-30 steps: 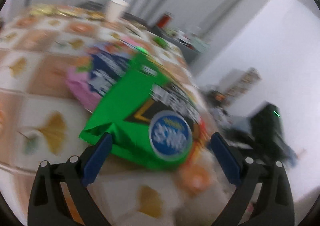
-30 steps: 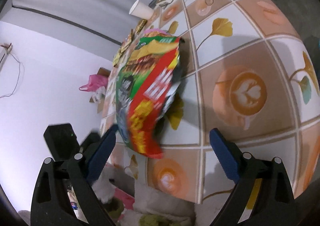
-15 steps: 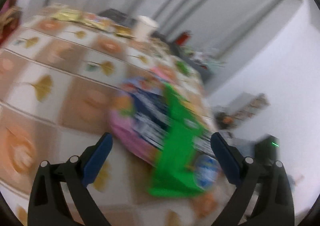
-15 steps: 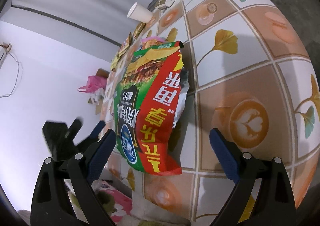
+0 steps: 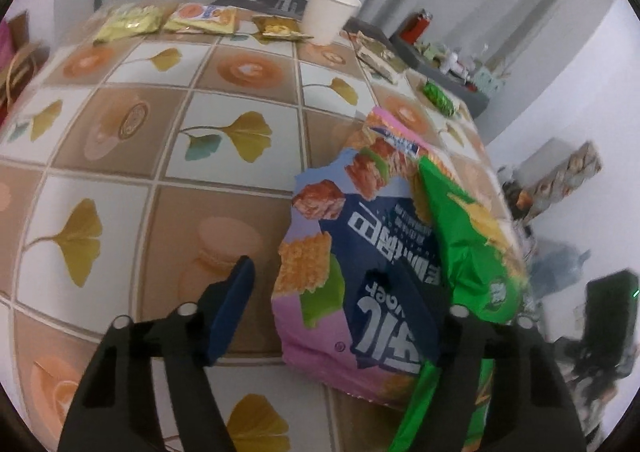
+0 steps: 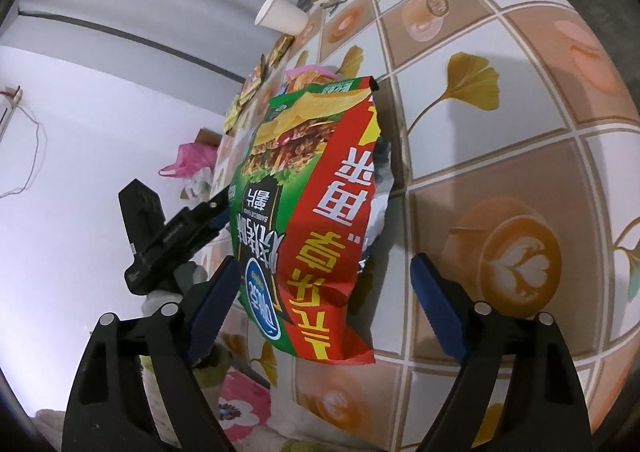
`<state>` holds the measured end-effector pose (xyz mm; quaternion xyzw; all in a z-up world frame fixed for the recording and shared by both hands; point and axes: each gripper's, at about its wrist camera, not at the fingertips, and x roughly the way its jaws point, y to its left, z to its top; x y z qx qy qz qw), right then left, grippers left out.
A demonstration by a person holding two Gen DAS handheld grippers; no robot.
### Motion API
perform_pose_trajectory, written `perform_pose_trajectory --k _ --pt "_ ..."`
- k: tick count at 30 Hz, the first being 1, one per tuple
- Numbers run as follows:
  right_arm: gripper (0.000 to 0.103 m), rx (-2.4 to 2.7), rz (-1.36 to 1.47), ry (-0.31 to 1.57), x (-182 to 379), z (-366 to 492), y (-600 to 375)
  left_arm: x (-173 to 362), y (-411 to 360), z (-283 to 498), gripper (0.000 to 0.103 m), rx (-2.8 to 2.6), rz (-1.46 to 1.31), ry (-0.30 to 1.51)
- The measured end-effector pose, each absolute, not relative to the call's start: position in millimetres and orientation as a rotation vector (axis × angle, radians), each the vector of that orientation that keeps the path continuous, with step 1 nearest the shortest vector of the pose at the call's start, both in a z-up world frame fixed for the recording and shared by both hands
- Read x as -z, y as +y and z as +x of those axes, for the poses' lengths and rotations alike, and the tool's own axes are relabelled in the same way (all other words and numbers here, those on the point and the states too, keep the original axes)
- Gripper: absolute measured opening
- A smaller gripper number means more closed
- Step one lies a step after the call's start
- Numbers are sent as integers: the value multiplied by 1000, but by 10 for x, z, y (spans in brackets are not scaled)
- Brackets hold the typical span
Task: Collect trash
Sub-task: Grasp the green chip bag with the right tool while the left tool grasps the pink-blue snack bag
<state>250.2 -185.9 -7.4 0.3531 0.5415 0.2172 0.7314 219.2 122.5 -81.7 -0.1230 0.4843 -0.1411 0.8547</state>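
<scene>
On the glossy tablecloth [image 5: 224, 100] printed with ginkgo leaves and coffee cups, 2 crinkled foil snack bags overlap near the edge: a green-and-red chip bag [image 6: 308, 208] leaning over a pink-and-blue cracker bag [image 5: 352, 264]. A white paper cup [image 5: 328, 18] stands far back among small flat wrappers; its contents are hidden. The left gripper [image 5: 344, 304] is spread wide around the pink-and-blue bag, its right finger hidden behind it. The right gripper [image 6: 324, 302] gapes around the chip bag's lower edge, gripping nothing.

Bare tablecloth [image 5: 132, 156] left of snack bags [image 5: 360, 252]; paper cup [image 5: 328, 18], wrappers [image 5: 200, 18] crowd far edge.
</scene>
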Motion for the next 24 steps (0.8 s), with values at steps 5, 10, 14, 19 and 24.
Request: perform_pose_trajectory --k 5,10,14,19,24 --pt "70 -488 786 1211 118 2568 -1790 819 1105 2201 41 291 -168 1033" --pt "58 -491 792 1235 155 2592 -1738 828 1053 2165 27 283 -141 1025" --pt "44 -494 816 1257 214 2606 -1717 818 1033 2136 15 281 -145 1014" --pt "32 -502 842 1243 223 2599 -1751 794 1055 2053 11 292 -186 998" --pt "27 -512 887 1209 188 2588 -1848 733 1095 1921 9 296 -233 961"
